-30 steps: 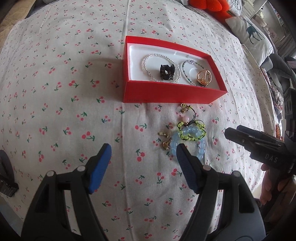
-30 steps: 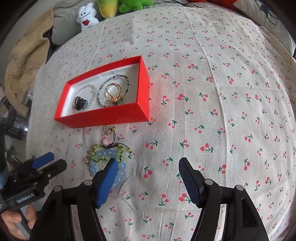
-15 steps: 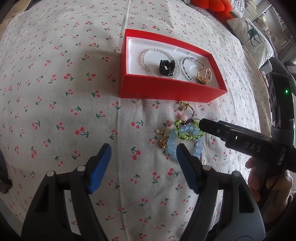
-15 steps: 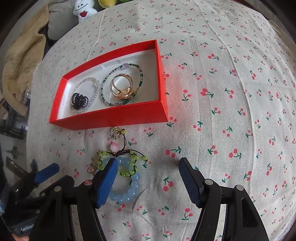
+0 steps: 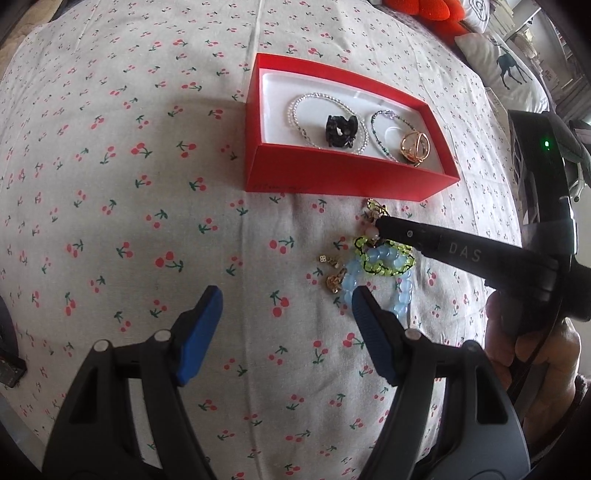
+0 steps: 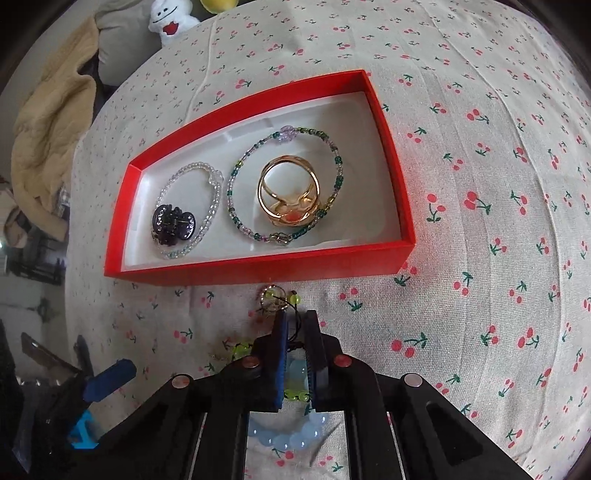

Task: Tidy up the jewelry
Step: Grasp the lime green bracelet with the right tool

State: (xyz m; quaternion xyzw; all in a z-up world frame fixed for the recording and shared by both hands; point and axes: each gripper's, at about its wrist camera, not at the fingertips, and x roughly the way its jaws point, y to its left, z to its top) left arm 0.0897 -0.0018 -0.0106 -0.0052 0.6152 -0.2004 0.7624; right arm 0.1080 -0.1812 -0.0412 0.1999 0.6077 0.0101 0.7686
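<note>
A red box [image 5: 351, 181] [image 6: 258, 266] on the cherry-print cloth holds a clear bead bracelet [image 6: 212, 206], a black hair clip [image 6: 171, 223], a thin green bead bracelet [image 6: 332, 147] and a gold ring [image 6: 288, 195]. In front of it lie a green bead bracelet [image 5: 388, 264] on a black cord, a blue bead bracelet [image 5: 404, 291] [image 6: 288, 439] and small gold charms [image 5: 334, 278]. My right gripper [image 6: 295, 317] [image 5: 384, 225] is closing its jaws, the pads pinching the green bracelet's black cord. My left gripper [image 5: 286, 299] hovers open just left of the pile, holding nothing.
A beige blanket [image 6: 48, 122] and a white plush toy [image 6: 170, 22] lie past the cloth's far left edge. An orange plush [image 5: 424, 11] and a deer-print pillow [image 5: 506, 66] sit at the far right. A person's hand [image 5: 532, 354] holds the right gripper.
My right gripper moved in over the pile towards the red box and its wide-open jaws came together on the green bracelet's cord. My left gripper kept still and open.
</note>
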